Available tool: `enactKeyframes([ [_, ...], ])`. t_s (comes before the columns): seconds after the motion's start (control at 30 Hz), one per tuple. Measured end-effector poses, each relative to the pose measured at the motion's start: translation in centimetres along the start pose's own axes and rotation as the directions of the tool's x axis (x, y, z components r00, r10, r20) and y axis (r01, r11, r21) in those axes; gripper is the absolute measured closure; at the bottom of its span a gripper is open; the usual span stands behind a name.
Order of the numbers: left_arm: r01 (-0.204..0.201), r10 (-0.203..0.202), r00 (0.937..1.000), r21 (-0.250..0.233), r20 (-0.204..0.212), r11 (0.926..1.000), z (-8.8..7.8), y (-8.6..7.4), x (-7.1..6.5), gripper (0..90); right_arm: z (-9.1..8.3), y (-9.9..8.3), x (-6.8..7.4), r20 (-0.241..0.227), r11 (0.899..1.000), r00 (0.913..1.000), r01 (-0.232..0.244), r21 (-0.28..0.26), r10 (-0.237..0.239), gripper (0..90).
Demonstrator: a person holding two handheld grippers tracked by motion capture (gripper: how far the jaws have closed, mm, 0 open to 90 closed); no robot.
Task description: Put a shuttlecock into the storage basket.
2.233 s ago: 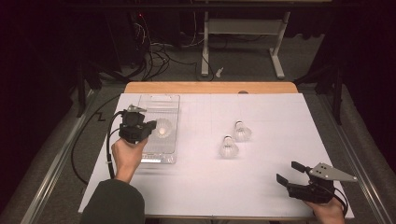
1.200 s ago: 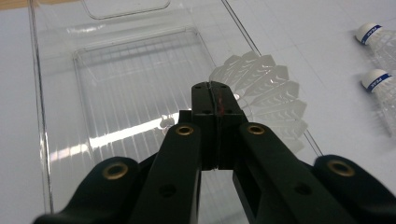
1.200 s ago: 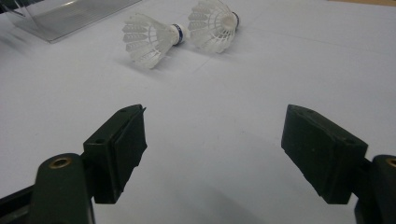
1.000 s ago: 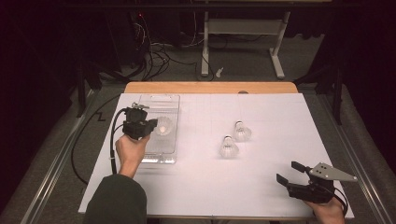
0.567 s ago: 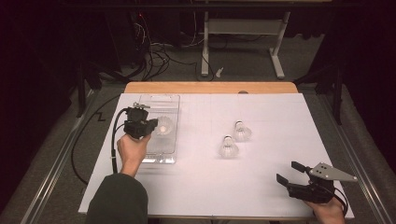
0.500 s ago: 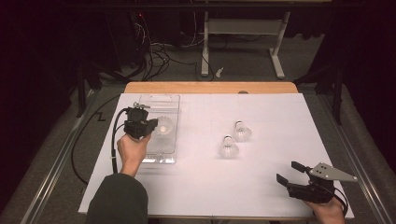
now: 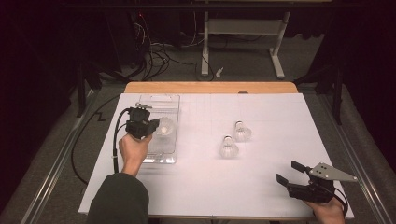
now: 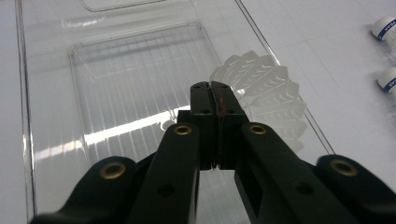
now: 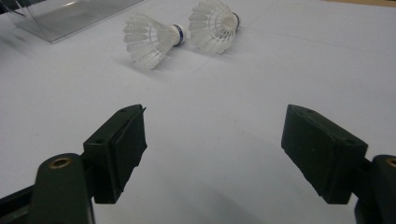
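Observation:
A clear plastic tray (image 7: 159, 100) lies at the table's left. Over it my left gripper (image 7: 156, 127) holds a white shuttlecock (image 7: 166, 126). In the left gripper view the jaws (image 8: 212, 86) stand pressed together on the rim of the feather skirt (image 8: 273, 93); they have just been opening very slightly. Two more shuttlecocks (image 7: 228, 148) (image 7: 242, 132) lie on their sides mid-table, also seen as the nearer shuttlecock (image 9: 149, 39) and farther shuttlecock (image 9: 212, 23). My right gripper (image 7: 287, 171) rests open at the front right, with bare table between its pads (image 9: 212, 140).
White paper (image 7: 210, 196) covers the tabletop, with a wooden edge (image 7: 210, 87) at the back. The tray floor (image 8: 116, 102) is ribbed. A cable (image 7: 74, 154) trails off the left side. Beyond the table are a stand and wires on the floor.
The left hand has shifted slightly toward the tray's middle with the shuttlecock since the oldest frame, then held still. The right hand has not moved.

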State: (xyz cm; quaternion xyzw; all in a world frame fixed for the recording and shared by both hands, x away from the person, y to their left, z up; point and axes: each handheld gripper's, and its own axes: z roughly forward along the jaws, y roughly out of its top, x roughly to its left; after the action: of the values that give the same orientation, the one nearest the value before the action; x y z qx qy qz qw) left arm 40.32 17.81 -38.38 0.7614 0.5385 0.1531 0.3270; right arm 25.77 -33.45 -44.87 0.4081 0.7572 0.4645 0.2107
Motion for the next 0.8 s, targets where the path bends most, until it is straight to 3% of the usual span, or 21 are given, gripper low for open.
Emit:
enactKeyframes([
  [0.4,-0.025,0.026,0.9993,-0.028,0.026,0.9993,-0.6,-0.2,-0.7,60.3,0.0,0.0,0.0,0.000,1.000,1.0000,0.003,0.000,-0.003,22.3],
  [0.8,-0.044,0.046,0.9982,-0.052,0.038,0.9977,-1.2,-0.5,-1.3,52.4,0.0,0.0,0.1,0.000,1.000,1.0000,0.004,0.000,-0.004,22.3],
])
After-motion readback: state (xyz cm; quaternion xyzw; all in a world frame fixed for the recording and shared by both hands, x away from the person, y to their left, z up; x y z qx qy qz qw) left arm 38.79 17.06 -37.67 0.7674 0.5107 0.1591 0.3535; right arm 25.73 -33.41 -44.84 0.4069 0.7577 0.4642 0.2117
